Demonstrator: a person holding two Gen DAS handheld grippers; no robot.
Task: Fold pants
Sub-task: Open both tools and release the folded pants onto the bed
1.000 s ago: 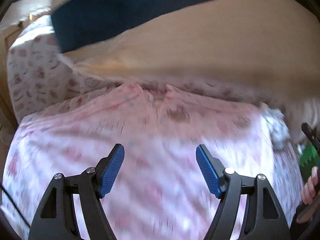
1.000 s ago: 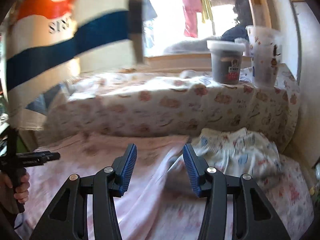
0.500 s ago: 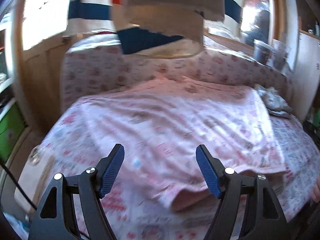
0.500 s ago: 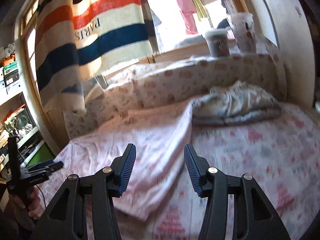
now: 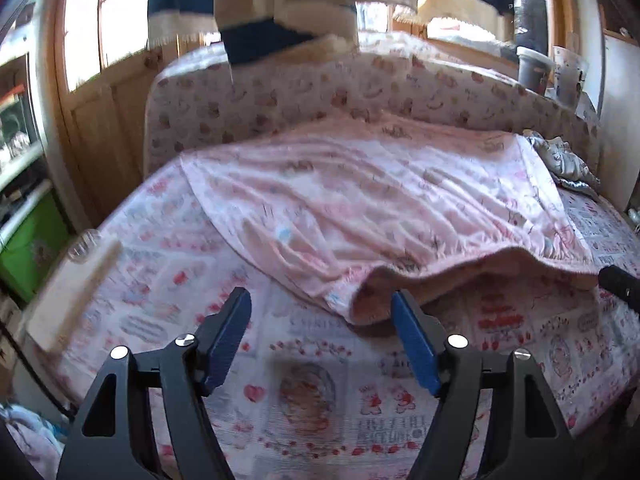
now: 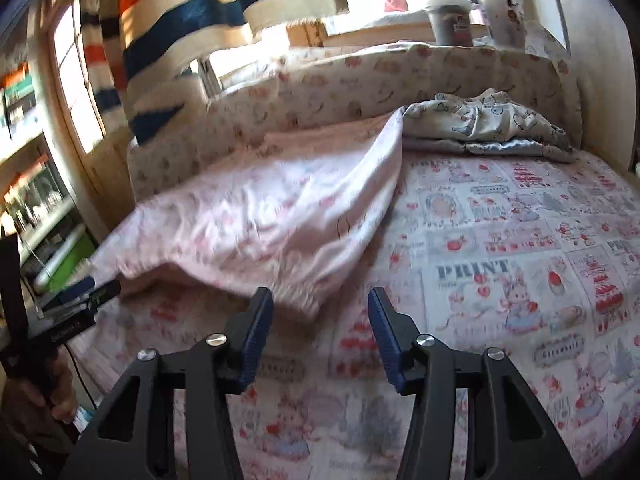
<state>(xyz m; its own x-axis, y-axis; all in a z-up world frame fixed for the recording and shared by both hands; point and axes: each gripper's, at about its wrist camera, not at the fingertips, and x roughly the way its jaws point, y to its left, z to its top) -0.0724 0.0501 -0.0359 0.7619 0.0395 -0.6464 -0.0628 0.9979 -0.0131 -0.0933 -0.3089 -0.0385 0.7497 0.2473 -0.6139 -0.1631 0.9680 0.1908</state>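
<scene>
The pink patterned pants (image 5: 360, 208) lie spread on the printed bed sheet (image 5: 304, 396), their near hem lifted in a wavy fold. They also show in the right wrist view (image 6: 272, 216), with a gathered cuff near the fingers. My left gripper (image 5: 322, 338) is open and empty, just short of the near hem. My right gripper (image 6: 320, 334) is open and empty, just in front of the cuff. The left gripper also shows at the left edge of the right wrist view (image 6: 76, 292).
A second folded garment (image 6: 484, 124), white and grey, lies at the back right against the padded headboard (image 6: 360, 84). Two tubs (image 6: 452, 20) stand on the ledge behind. A striped blanket (image 6: 180, 20) hangs over the window. Shelves and a green box (image 5: 28, 240) stand left of the bed.
Both grippers have pulled back from over the pants towards the bed's near edge. The pants now lie farther ahead with the hem just before the fingers. Both stayed open.
</scene>
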